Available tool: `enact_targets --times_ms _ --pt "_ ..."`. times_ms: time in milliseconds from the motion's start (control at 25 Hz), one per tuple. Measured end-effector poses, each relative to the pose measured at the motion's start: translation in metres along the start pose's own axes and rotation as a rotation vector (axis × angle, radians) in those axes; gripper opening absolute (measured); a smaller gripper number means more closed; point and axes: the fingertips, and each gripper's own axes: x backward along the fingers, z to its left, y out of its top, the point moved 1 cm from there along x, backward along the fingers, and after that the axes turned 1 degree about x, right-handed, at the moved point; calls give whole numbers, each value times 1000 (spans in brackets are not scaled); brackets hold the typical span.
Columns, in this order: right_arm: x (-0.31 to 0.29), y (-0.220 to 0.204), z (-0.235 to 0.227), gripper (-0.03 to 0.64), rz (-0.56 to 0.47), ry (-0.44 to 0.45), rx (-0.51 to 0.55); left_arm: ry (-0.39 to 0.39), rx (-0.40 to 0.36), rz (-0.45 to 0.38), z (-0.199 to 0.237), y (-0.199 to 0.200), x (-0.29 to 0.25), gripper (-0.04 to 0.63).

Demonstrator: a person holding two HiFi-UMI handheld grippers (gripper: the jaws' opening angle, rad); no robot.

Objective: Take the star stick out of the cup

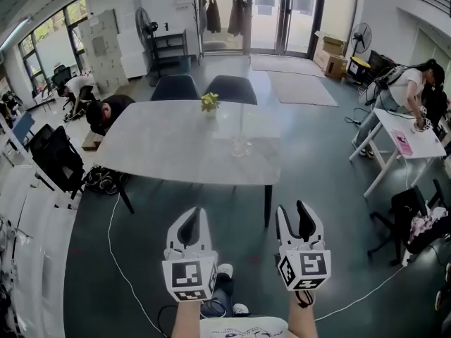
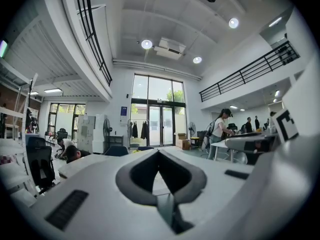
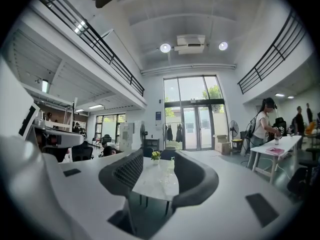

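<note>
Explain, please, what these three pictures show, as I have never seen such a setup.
A person holds a two-jaw gripper in each hand. The head view comes from a camera on the person's head, looking down at the left gripper and right gripper. The other two pictures come from cameras riding on each gripper. Ahead stands a grey table carrying a small pot of yellow flowers and a clear cup with a thin stick in it. The left jaws are together, the right jaws apart; neither holds anything.
</note>
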Motion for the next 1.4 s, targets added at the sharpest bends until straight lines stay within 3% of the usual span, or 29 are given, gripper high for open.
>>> enact_targets --times_ms 680,1400 --pt "-162 13 -19 187 5 -57 11 -76 -4 -15 57 21 -168 0" --pt "-242 -13 -10 187 76 -64 1 -82 17 54 104 -8 -241 0"
